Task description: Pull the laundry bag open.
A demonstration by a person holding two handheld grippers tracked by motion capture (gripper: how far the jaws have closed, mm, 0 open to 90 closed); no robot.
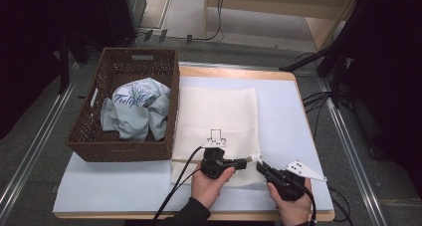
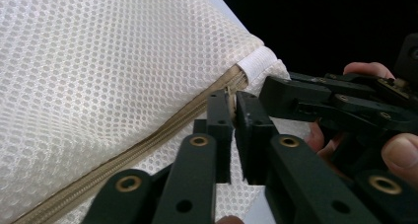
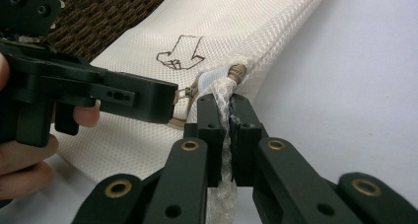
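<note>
Mesh bag: a white mesh laundry bag [image 1: 219,124] lies flat on the table [image 1: 298,136], just right of the wicker basket [image 1: 99,151], its near right corner between the two tools.
Zipper: the tan zipper [image 2: 123,157] looks closed along its length; the pull sits at the corner end.
Left gripper: the left gripper [image 2: 232,108] is clamped on the small metal zipper pull [image 3: 185,92].
Right gripper: the right gripper [image 3: 225,116] pinches a fold of mesh at the bag's corner, beside the zipper end.
Clothing: a pale blue garment [image 1: 134,109] sits crumpled in the basket.
Progress: I'd judge it early; bag anchored, unzipping and loading not yet done.
</note>
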